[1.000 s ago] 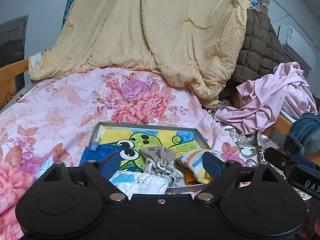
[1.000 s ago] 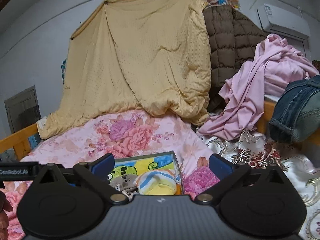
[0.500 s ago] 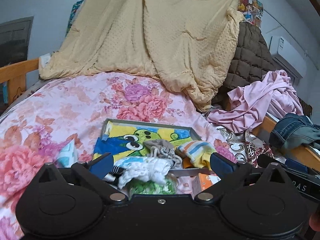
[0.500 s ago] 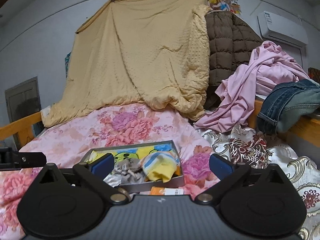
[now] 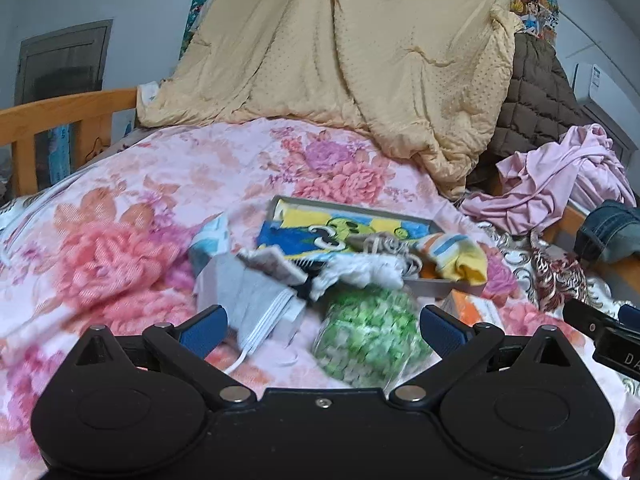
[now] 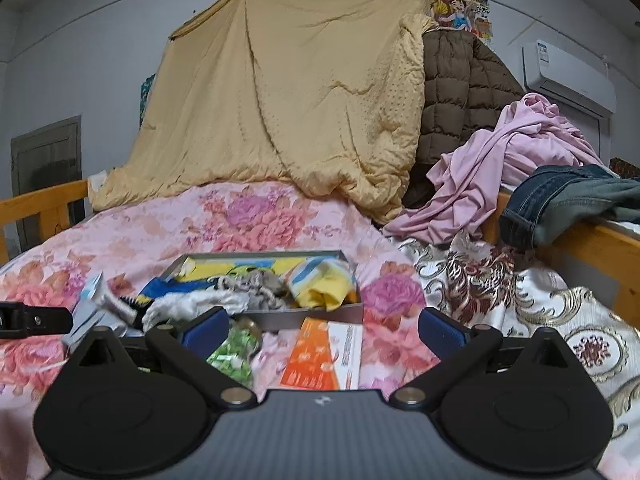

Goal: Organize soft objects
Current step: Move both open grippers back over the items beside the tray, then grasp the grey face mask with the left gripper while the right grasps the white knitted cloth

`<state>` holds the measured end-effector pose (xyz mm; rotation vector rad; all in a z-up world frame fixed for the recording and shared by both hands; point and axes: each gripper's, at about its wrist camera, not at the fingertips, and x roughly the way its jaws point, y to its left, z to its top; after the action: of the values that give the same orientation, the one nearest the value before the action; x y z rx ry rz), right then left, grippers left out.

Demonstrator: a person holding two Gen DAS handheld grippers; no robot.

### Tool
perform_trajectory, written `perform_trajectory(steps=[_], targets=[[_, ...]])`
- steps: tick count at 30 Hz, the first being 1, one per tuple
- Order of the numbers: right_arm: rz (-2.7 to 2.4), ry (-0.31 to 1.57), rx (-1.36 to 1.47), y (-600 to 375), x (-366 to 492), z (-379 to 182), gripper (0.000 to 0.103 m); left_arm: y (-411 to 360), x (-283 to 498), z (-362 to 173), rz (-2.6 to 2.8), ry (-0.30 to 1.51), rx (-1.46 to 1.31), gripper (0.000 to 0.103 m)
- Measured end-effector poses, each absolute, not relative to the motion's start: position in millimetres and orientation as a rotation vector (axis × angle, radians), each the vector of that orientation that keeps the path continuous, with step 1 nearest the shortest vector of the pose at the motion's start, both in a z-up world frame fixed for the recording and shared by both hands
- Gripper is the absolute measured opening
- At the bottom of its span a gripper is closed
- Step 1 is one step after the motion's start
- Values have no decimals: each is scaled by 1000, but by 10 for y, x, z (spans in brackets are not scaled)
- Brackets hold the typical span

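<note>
A grey tray (image 5: 440, 286) (image 6: 296, 314) with a cartoon-printed bottom lies on the floral bedspread. It holds a grey drawstring pouch (image 6: 260, 284), a striped yellow cloth (image 5: 456, 256) (image 6: 324, 280) and a white cloth (image 5: 360, 272) (image 6: 192, 304) hanging over its near edge. In front of it lie a bag of green bits (image 5: 368, 336) (image 6: 232, 350), a stack of grey face masks (image 5: 256, 300) and an orange box (image 6: 320, 356). My left gripper (image 5: 320, 326) is open and empty, short of the bag. My right gripper (image 6: 322, 326) is open and empty, short of the orange box.
A yellow quilt (image 6: 288, 120) hangs at the bed's head beside a brown quilted coat (image 6: 464, 92). Pink clothes (image 6: 516, 160) and jeans (image 6: 568, 196) are piled at the right on a wooden rail (image 6: 592, 248). A wooden bed frame (image 5: 60, 120) stands at the left.
Both grippers have drawn back from the tray. The masks, green bag and orange box have come into view in front of it. Both grippers stay open.
</note>
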<state>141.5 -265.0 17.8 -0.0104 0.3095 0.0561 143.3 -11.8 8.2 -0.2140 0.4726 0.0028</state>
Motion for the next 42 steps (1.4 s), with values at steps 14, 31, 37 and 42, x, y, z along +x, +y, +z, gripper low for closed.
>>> perform_trajectory(steps=[14, 31, 37, 42], targets=[[147, 492, 80, -2433, 1204, -116, 103, 78, 1108, -206, 24, 515, -238, 102], [215, 487, 32, -2250, 1235, -192, 103, 248, 1122, -310, 136, 519, -224, 102], [240, 456, 31, -2213, 1221, -179, 103, 314, 1156, -310, 183, 501, -255, 102], [247, 442, 31, -2184, 1257, -186, 103, 385, 1184, -303, 206, 492, -284, 102]])
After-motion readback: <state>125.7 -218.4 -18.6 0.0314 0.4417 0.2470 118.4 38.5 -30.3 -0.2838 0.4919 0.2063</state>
